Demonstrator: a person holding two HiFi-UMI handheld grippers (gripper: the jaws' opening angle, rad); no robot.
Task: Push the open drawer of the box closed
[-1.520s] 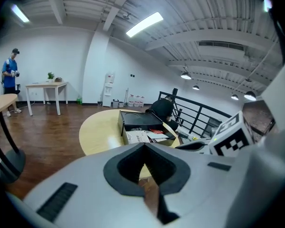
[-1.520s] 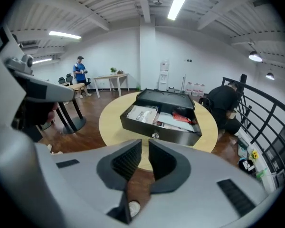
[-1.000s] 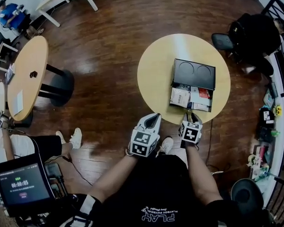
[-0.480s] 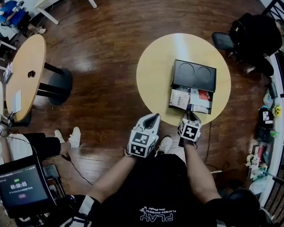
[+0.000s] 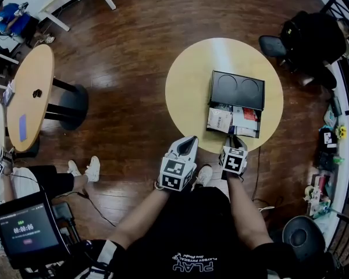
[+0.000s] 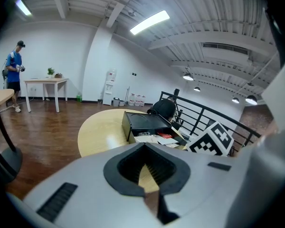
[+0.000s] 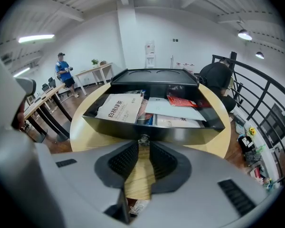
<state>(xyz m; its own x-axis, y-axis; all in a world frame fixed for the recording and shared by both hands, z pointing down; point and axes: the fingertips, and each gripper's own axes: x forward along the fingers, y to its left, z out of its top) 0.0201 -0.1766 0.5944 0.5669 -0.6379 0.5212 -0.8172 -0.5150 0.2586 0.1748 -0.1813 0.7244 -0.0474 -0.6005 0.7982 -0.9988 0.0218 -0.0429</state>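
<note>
Near the front of the box, off to its left, we hold the left gripper above the edge of the round table. Its jaws are pressed together with nothing between them, and it is clear of the box. Straight in front of the box, our right gripper points down at the drawer. Its jaws have just been closing, and their tips now clasp the small knob on the drawer front. The drawer stands pulled out of the box toward us. It holds a white booklet at its left and a red packet further right.
</note>
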